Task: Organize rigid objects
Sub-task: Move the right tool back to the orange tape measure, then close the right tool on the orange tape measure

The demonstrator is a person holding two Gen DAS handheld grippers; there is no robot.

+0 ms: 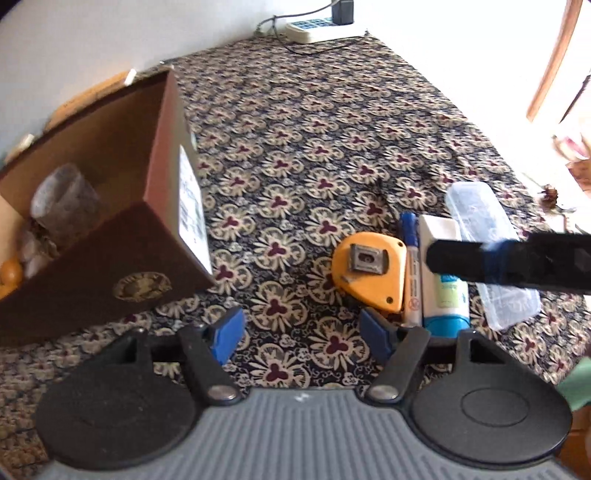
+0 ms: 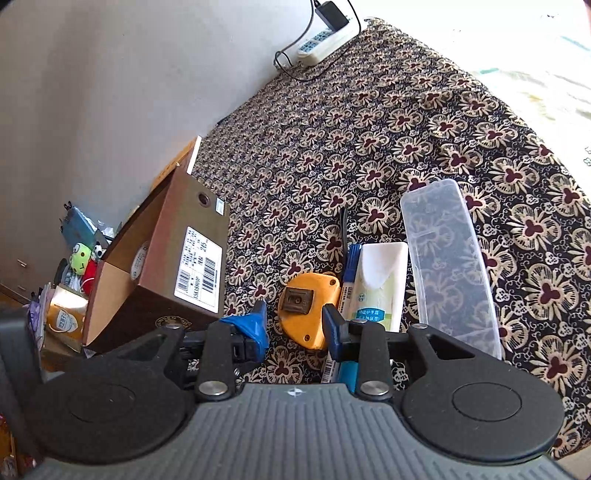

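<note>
An orange tape measure [image 1: 365,269] [image 2: 308,306] lies on the flowered cloth [image 1: 314,147]. Right of it, side by side, lie a blue marker [image 1: 412,266] [image 2: 351,273], a white tube with a blue cap [image 1: 445,291] [image 2: 380,288] and a clear plastic case [image 1: 491,254] [image 2: 447,266]. My right gripper [image 2: 295,325] is open, its blue fingertips on either side of the tape measure; I cannot tell if they touch it. My left gripper [image 1: 303,334] is open and empty over bare cloth, between the tape measure and an open brown cardboard box [image 1: 122,229] [image 2: 184,266].
The box holds a glass [image 1: 66,203] and an orange item [image 1: 11,275]. A power strip [image 1: 314,27] [image 2: 325,40] with cables lies at the far edge by the wall. Toys and clutter [image 2: 81,258] sit left of the box. A wooden chair leg [image 1: 554,59] stands far right.
</note>
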